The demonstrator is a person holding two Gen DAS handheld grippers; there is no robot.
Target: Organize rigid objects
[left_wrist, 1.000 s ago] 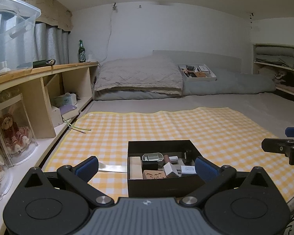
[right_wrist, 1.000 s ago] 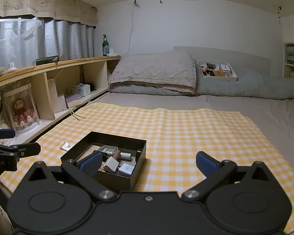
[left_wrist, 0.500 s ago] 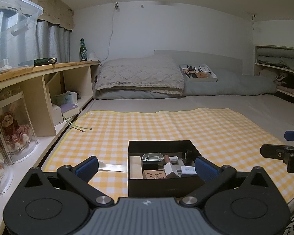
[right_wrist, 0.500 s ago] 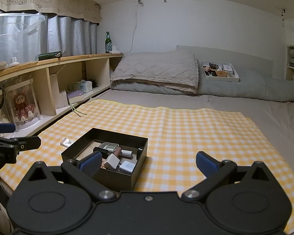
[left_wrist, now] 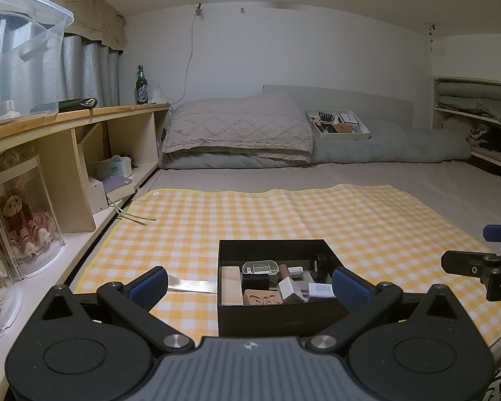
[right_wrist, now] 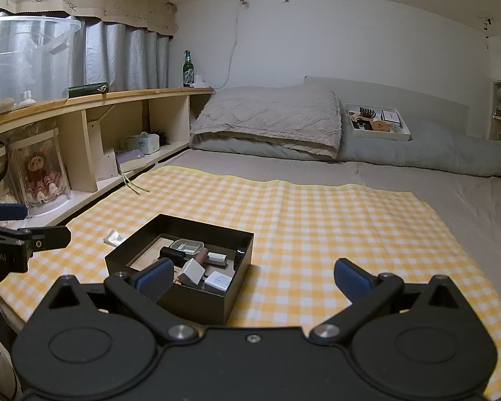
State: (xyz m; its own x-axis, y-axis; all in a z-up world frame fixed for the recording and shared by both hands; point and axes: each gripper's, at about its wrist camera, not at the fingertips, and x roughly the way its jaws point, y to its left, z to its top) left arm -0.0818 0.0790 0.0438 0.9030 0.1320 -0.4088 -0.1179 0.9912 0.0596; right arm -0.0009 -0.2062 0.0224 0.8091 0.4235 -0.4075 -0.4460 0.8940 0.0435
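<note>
A black open box (left_wrist: 277, 314) sits on the yellow checked cloth (left_wrist: 284, 214) near the bed's front edge. It holds several small rigid items: a grey tray, a wooden block, a brown stamp, white cubes, a black round item. It also shows in the right wrist view (right_wrist: 197, 300). My left gripper (left_wrist: 249, 282) is open and empty, just in front of the box. My right gripper (right_wrist: 253, 277) is open and empty, to the right of the box. A flat clear packet (left_wrist: 190, 285) lies on the cloth left of the box.
A wooden shelf unit (left_wrist: 66, 157) with dolls and boxes runs along the left. A folded blanket (left_wrist: 237, 130) and a white tray of items (left_wrist: 337, 125) lie at the back of the bed. A green bottle (left_wrist: 142, 85) stands on the shelf top.
Both wrist views have tilted up slightly, showing more ceiling. The box and its contents have not moved. Both grippers stay open.
</note>
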